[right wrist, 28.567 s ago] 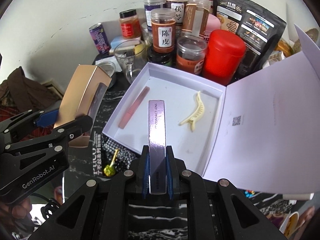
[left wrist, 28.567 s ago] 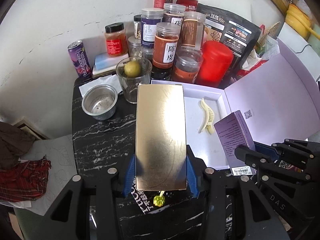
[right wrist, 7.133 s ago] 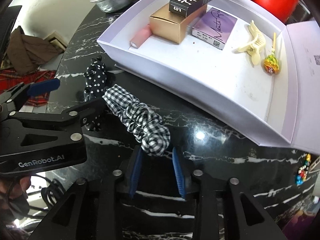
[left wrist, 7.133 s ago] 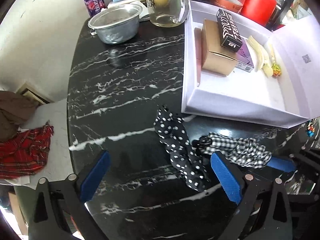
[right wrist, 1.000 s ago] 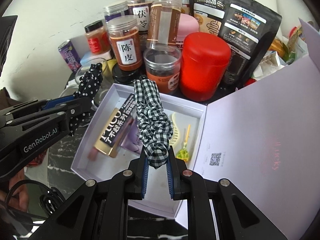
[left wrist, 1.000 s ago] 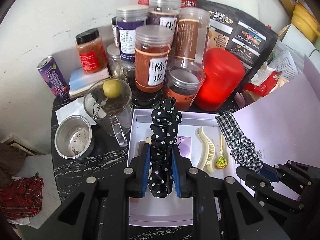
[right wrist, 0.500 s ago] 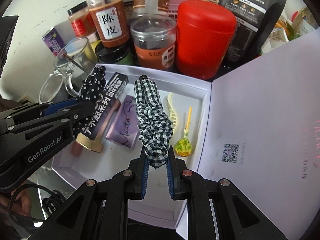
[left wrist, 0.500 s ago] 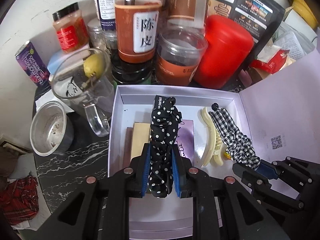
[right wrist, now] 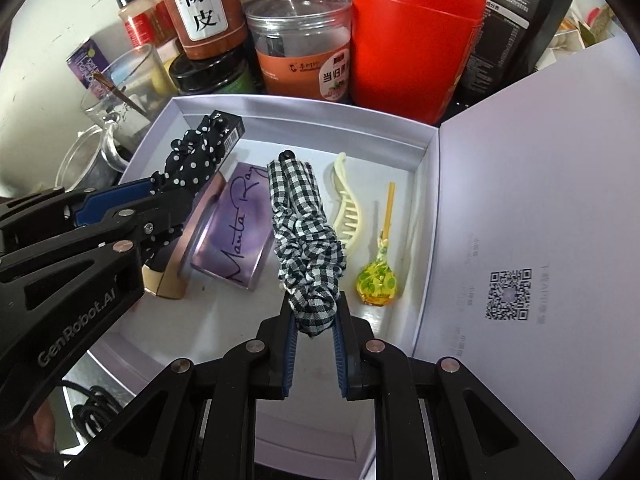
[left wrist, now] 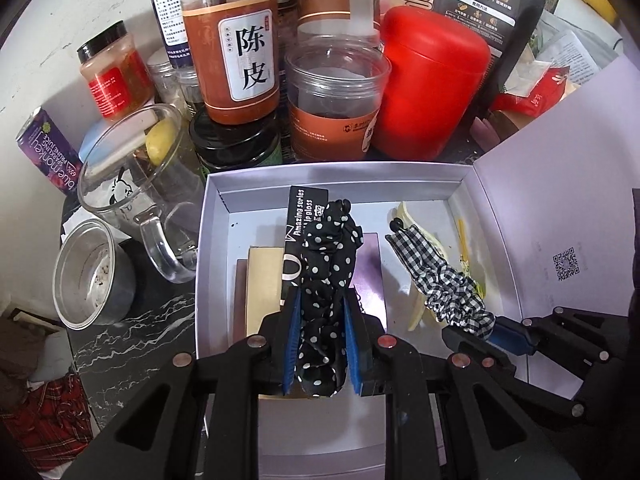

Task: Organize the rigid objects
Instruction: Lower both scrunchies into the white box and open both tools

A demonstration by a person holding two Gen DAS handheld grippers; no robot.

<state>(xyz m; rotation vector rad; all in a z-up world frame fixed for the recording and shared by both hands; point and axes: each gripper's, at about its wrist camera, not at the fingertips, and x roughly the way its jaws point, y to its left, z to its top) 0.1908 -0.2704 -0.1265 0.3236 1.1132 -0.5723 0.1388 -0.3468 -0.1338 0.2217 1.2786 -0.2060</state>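
Beside the checked scrunchie [right wrist: 308, 240], lollipop [right wrist: 376, 276] clear only from right wrist

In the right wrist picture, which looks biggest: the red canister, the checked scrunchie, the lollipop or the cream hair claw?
1. red canister
2. checked scrunchie, though it is nearer the camera
3. cream hair claw
4. lollipop, close in length to the claw, so unsure

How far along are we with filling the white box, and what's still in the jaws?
Done: the gold box, black lip gloss carton, purple box, hair claw and lollipop lie in the white box. In hand: left gripper clamps the polka-dot scrunchie, right gripper the checked scrunchie, both over the box. Left: release both inside.
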